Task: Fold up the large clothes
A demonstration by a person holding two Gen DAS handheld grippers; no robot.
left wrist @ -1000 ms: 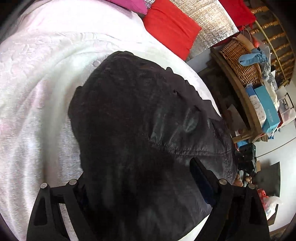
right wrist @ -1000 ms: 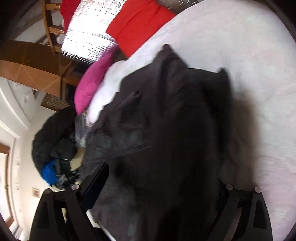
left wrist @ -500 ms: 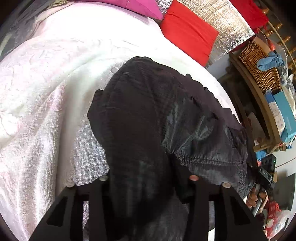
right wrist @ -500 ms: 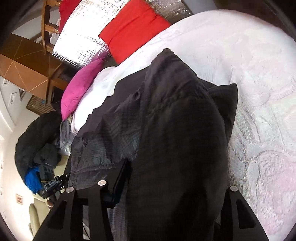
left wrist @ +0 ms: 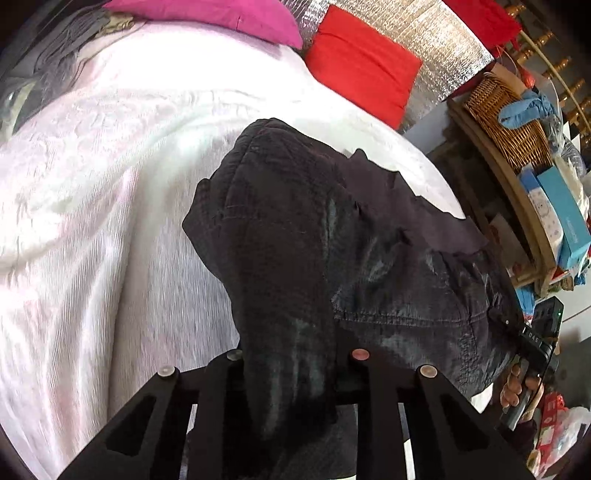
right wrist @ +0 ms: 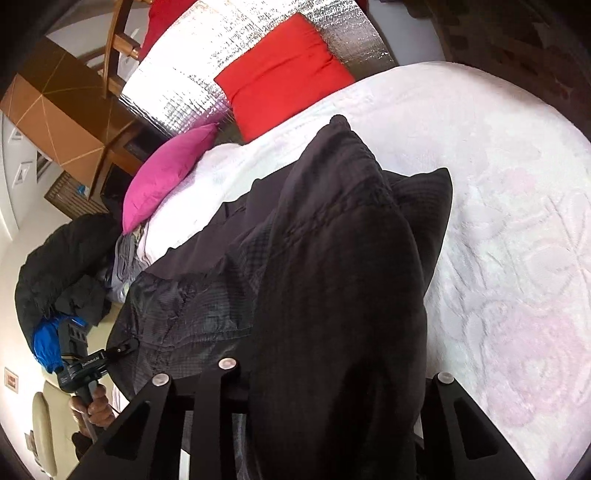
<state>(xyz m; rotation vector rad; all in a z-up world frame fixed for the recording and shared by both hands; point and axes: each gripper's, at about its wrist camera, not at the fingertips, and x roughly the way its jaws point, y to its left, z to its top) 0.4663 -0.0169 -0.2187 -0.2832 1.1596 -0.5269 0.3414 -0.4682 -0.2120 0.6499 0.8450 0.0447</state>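
A large dark grey-black garment [left wrist: 332,236] lies on a white-pink bedspread [left wrist: 92,221]. My left gripper [left wrist: 295,373] is shut on a fold of it, which rises from the bed into the jaws. In the right wrist view the same garment [right wrist: 332,258] drapes over and between my right gripper [right wrist: 332,380], which is shut on a thick fold; its right finger is hidden under cloth. The other hand-held gripper shows at the edge of each view, at the right in the left wrist view [left wrist: 532,354] and at the left in the right wrist view [right wrist: 85,369].
A red cushion [left wrist: 362,62] and a pink cushion [left wrist: 207,14] lie at the head of the bed against a silver quilted panel [right wrist: 207,66]. A wooden shelf with a wicker basket [left wrist: 506,122] and boxes stands right of the bed. A dark pile of clothes [right wrist: 59,273] lies on the left side.
Both grippers closed from wide open onto folds of the garment and drew back, lifting the cloth toward the near edge of the bed.
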